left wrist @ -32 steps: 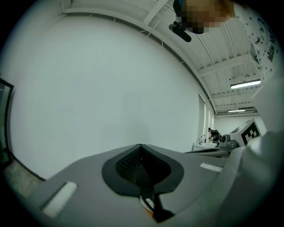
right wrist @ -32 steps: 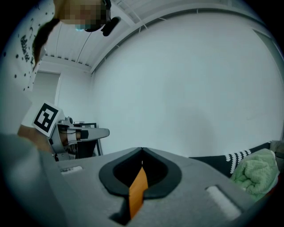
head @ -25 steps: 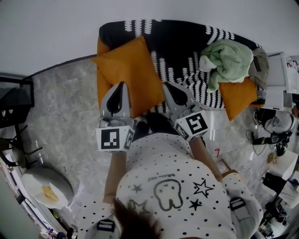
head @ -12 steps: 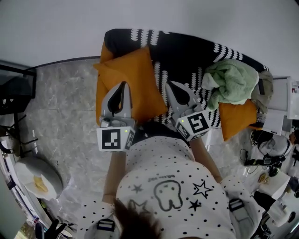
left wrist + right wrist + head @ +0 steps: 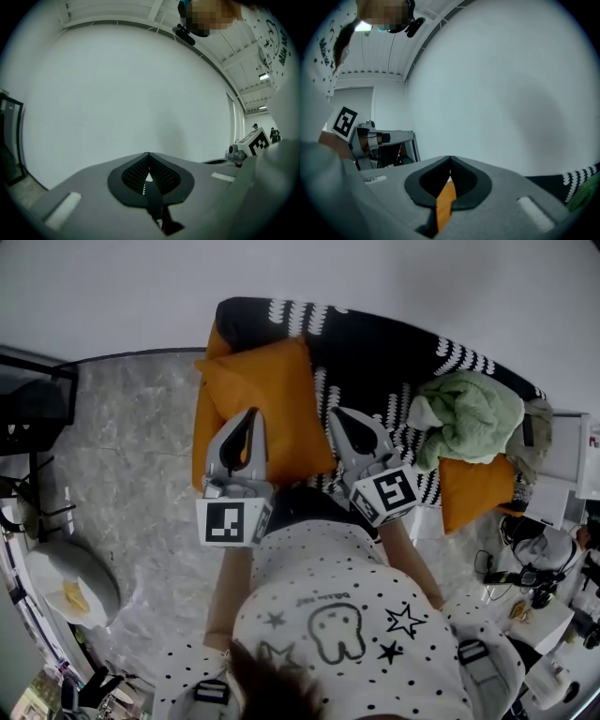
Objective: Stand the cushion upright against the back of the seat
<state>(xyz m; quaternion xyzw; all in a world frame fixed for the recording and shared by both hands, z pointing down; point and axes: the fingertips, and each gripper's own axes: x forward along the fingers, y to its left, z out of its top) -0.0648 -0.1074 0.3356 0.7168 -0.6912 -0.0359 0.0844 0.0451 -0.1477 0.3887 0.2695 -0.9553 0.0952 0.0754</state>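
An orange cushion (image 5: 277,399) leans at the left end of a black sofa (image 5: 375,352) with white patterning, its top edge near the backrest. My left gripper (image 5: 249,414) hovers over the cushion's lower left part, jaws shut and empty. My right gripper (image 5: 340,416) hangs by the cushion's lower right edge, also shut. In the left gripper view the left gripper (image 5: 149,154) has its tips together, with patterned fabric showing through the slit. In the right gripper view the right gripper (image 5: 450,159) has its tips together above a strip of the orange cushion (image 5: 446,204).
A green cloth (image 5: 469,418) is bunched on the sofa's right half, above a second orange cushion (image 5: 473,488). A dark frame (image 5: 37,418) stands on the marble floor at left, with a grey round object (image 5: 70,582) below it. Equipment (image 5: 534,559) crowds the right side.
Both grippers have drifted a little sideways along the sofa's front and stay shut. The cushion keeps its place on the seat.
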